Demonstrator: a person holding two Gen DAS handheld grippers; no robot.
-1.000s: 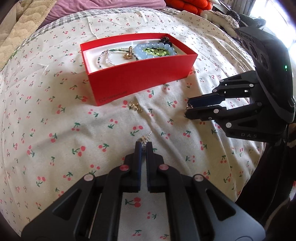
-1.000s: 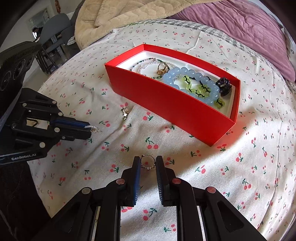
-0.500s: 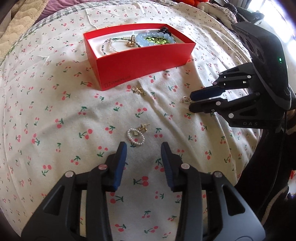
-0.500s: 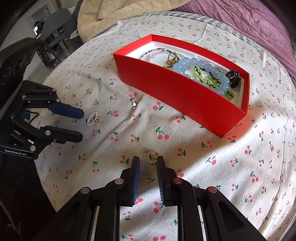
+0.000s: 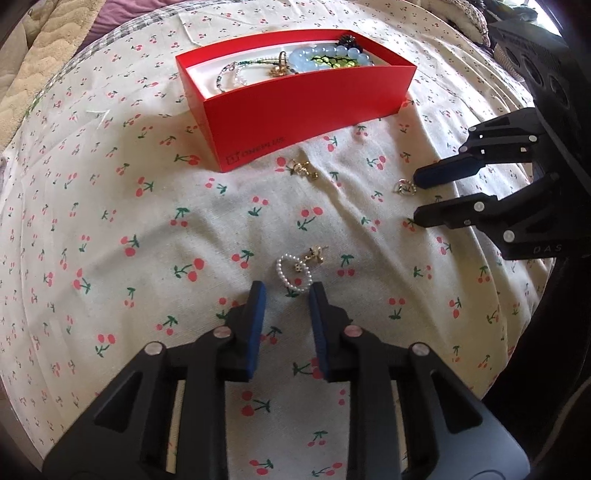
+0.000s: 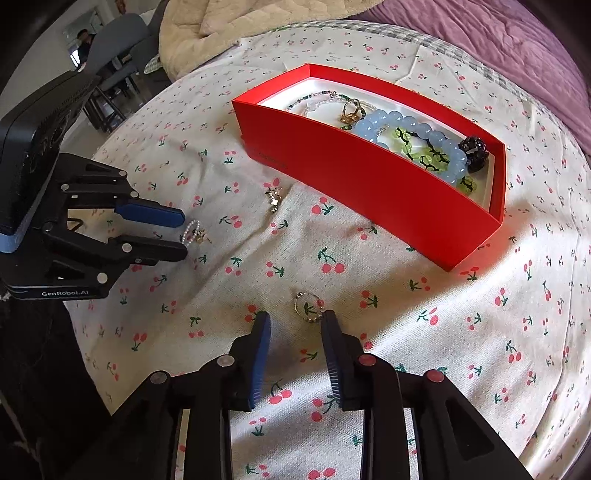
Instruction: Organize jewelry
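A small pearl ring [image 5: 293, 275] with a gold charm lies on the cherry-print cloth, its near edge between the tips of my left gripper [image 5: 286, 291]. Those jaws are closing but do not touch it. A thin beaded wire ring [image 6: 308, 306] lies just ahead of my right gripper [image 6: 295, 319], whose jaws are opening with nothing pressed between them. The red box [image 5: 295, 110] stands further back and holds a blue bead bracelet [image 6: 406, 125], a gold ring and other pieces. Each gripper shows in the other's view: the left gripper [image 6: 183, 236] and the right gripper [image 5: 417, 199].
A gold earring [image 5: 303, 170] lies loose on the cloth just in front of the red box [image 6: 369, 192]. A cream quilt [image 6: 229, 29] and a purple blanket [image 6: 498, 40] are bunched behind the box. Chairs and floor show beyond the bed's left edge.
My left gripper let go of the pearl ring, which now lies on the cloth, then narrowed again. My right gripper spread its jaws, and the wire ring rests on the cloth ahead of it.
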